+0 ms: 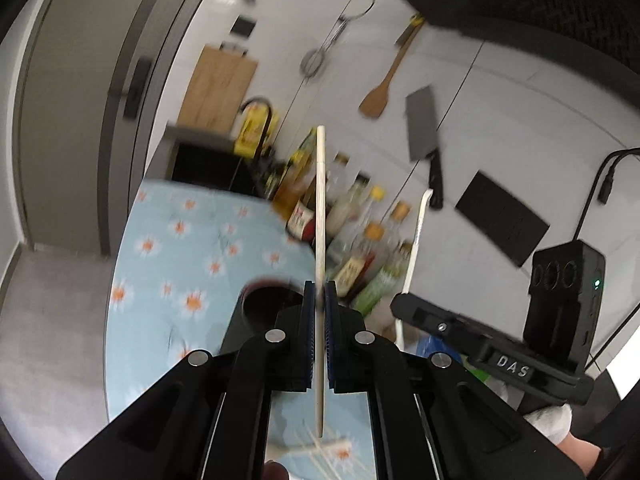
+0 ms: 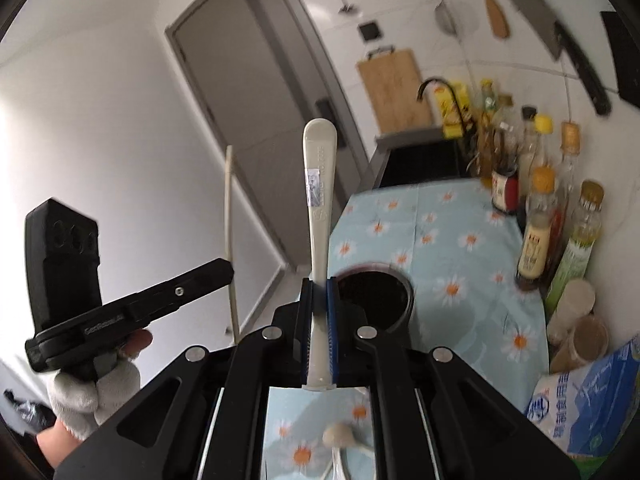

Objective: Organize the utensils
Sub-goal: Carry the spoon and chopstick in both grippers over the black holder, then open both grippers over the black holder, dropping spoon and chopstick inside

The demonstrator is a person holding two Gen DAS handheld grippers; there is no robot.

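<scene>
Left gripper (image 1: 319, 292) is pinched on a chopstick (image 1: 320, 208), pads tight against its sides, with the stick running straight out along the fingers, long end forward and up, short end poking back under the jaws. Right gripper (image 2: 319, 288) is clamped on a pale spoon (image 2: 319, 200) by its handle, which stands up ahead of the jaws; its bowl end is not visible. Both utensils are held well off the table. Dark cup (image 2: 376, 296) sits on the floral cloth (image 2: 440, 216) just ahead of the right gripper and slightly to its right, mouth up. From the left wrist the cup (image 1: 268, 300) lies just left of the fingertips. Right hand looks nearer, judging by both views. More utensils (image 2: 340, 440) lie loose on the cloth below the right jaws. To drop in, each long axis likely has to tip toward vertical over the cup mouth.
</scene>
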